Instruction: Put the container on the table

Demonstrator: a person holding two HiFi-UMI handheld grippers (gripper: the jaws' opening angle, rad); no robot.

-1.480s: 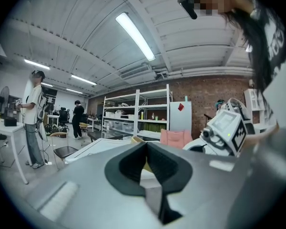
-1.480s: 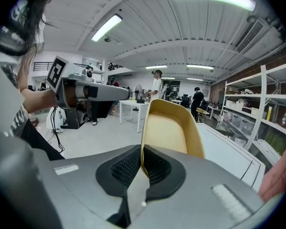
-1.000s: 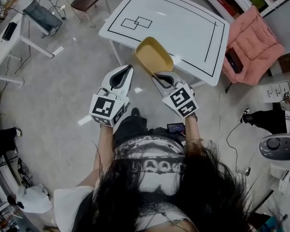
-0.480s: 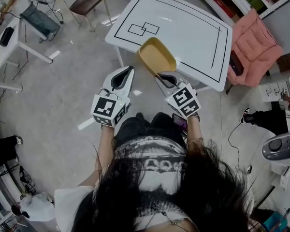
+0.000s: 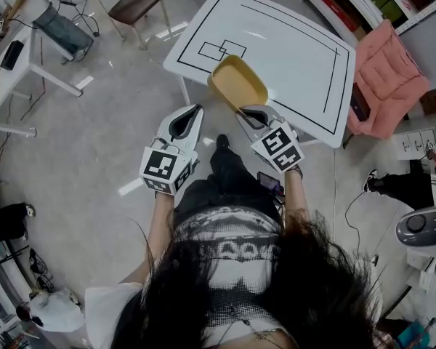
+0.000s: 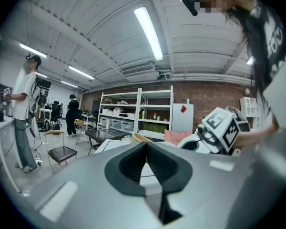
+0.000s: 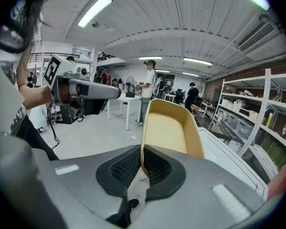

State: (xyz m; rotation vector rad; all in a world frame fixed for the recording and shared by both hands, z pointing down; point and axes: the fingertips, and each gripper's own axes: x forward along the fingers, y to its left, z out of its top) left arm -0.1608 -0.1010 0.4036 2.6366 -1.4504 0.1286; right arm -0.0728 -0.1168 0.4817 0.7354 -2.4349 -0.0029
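White tabletop (image 5: pixel 291 57) ahead; right tool (image 5: pixel 252 114) pinches the container (image 5: pixel 236 84) by its rim, probably light and stiff; left tool (image 5: pixel 192 115) pressed together.

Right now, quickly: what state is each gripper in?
Left gripper: closed, empty.
Right gripper: closed on the rim of the yellow oval plastic container.

The container (image 5: pixel 237 83) sat in the right claw (image 5: pixel 244 112), at the 6 o'clock edge of the surface (image 5: pixel 298 49). The left claw (image 5: pixel 195 110) was apart at its 9 o'clock. A chair (image 5: pixel 136 0) stood at the surface's 10 o'clock.
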